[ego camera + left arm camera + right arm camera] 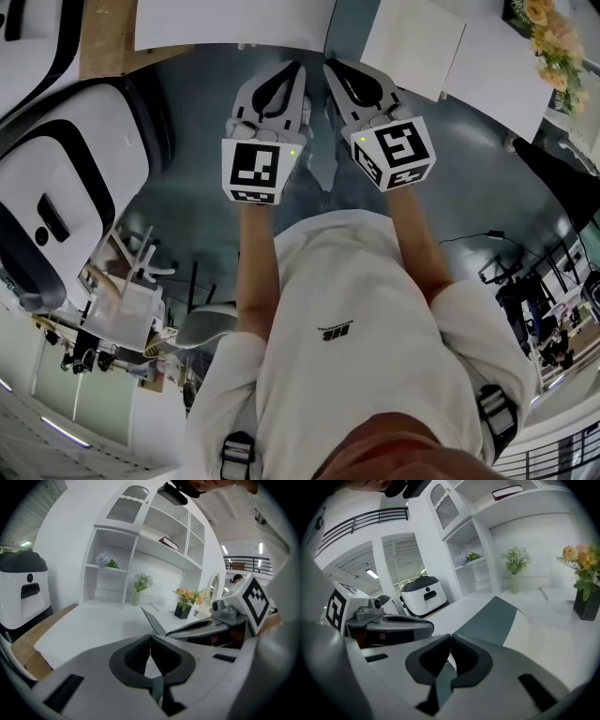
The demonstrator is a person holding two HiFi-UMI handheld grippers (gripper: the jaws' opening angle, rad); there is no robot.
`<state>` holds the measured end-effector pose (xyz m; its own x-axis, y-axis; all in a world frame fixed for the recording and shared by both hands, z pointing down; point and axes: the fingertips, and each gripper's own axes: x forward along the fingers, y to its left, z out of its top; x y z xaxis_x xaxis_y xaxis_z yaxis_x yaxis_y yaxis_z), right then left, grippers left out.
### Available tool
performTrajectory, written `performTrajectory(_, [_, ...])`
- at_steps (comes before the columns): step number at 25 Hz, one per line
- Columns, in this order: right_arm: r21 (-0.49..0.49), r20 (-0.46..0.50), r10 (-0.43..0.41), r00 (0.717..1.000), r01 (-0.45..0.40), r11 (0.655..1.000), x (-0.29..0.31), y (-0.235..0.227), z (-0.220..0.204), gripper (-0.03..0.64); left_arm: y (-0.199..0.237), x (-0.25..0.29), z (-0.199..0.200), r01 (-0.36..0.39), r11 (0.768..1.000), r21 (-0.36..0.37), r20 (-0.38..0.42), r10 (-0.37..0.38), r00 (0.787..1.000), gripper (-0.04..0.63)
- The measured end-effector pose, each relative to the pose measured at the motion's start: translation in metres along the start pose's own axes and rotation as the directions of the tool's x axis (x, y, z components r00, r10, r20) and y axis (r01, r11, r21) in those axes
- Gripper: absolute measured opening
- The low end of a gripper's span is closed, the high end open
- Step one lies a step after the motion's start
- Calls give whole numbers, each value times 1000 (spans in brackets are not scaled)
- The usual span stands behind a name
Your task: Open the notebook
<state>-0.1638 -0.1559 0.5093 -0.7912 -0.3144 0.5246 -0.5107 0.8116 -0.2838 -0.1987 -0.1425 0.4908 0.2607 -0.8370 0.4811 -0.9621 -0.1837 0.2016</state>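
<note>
The notebook (412, 45) lies at the white table's (234, 23) near edge, ahead of both grippers. It shows a grey-green cover (487, 618) with a white leaf beside it. In the left gripper view that cover (153, 620) appears as a dark wedge just past the jaws. My left gripper (298, 67) and right gripper (330, 67) are held side by side in front of the person's chest, tips toward the table and short of the notebook. The left gripper (150, 637) is shut with nothing between its pads, and so is the right gripper (451, 637).
A white and black machine (56, 206) stands at the left beside a wooden board (108, 47). A white shelf unit (140, 541) rises behind the table, holding a book (168, 542). A vase (137, 595) and a potted flower (586, 583) stand on the table.
</note>
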Motion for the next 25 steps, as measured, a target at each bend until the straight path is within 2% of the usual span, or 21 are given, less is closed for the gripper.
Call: performTrajectory(25, [22, -104, 62, 993, -60, 998, 56, 6, -39, 6, 35, 10, -38, -82, 994, -73, -40, 80, 996, 0])
